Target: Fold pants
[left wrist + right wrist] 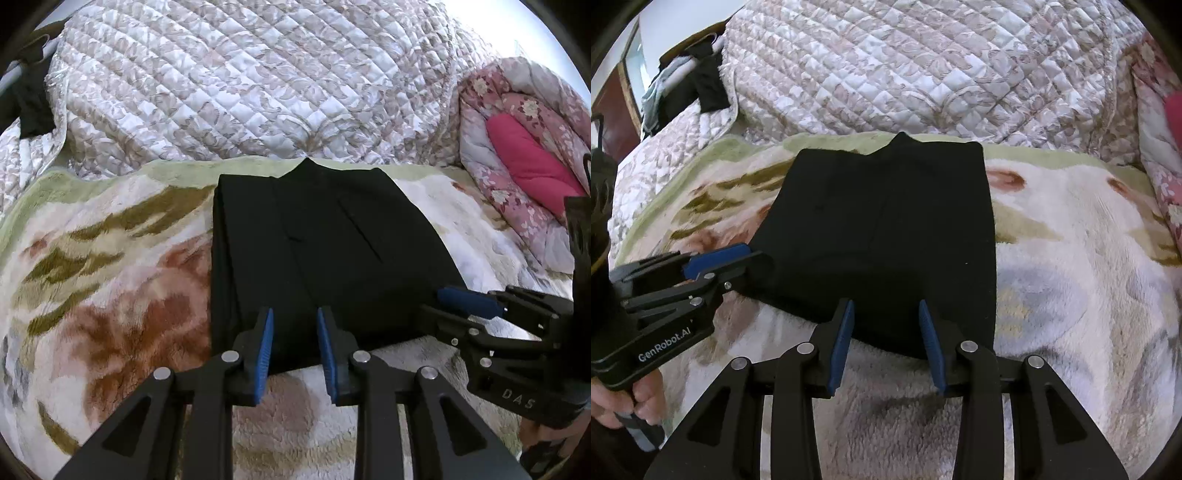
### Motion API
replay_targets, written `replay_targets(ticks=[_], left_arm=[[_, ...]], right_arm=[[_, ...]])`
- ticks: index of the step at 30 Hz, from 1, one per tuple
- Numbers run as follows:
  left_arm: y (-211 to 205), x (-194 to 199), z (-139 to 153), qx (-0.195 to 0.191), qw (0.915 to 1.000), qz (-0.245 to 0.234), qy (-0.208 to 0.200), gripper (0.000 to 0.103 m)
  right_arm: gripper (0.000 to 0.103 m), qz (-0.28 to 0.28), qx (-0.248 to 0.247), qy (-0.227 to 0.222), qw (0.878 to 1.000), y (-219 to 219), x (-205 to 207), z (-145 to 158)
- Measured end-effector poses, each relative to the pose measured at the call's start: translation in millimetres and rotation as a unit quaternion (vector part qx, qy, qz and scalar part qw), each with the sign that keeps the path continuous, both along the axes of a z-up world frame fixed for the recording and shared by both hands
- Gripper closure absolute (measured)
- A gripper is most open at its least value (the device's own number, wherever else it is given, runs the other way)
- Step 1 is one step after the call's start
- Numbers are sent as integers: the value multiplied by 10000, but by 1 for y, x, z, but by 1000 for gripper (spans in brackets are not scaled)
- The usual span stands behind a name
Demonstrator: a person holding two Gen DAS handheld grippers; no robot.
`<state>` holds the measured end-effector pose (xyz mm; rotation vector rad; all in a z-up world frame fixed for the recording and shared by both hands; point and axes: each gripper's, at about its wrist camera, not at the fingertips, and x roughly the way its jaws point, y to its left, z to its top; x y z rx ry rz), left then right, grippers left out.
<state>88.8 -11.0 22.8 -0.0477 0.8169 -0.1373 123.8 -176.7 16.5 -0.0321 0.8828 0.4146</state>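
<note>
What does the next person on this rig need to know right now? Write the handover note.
Left gripper: jaws open, nothing held, at the near edge of the pants.
Right gripper: jaws open, nothing held, at the same near edge, further right.
Pants: black, folded into a compact stack, lying flat on the fleece blanket on the bed, with the quilt behind.
Done: the pants look folded at least once; edges roughly line up, with one small peak sticking out at the far edge.
Left: probably check the stack, tidy the far edge, add a last fold if a smaller bundle is wanted.
</note>
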Motion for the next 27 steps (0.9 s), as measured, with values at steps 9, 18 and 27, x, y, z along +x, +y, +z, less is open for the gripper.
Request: replay_targets(ticks=[9,18,27], left_arm=[[6,-3,0,179,9997,177,4,61],[22,-30,-12,80,9979,401,498,57],[16,-76,3,5,9988,363,318,57]], right_arm=[[62,-137,-44,-72,9999,-13,-19,9],[49,-397,-26,376,9985,-34,-46,-6],[49,-240,106,181,9995,-20,-84,11]])
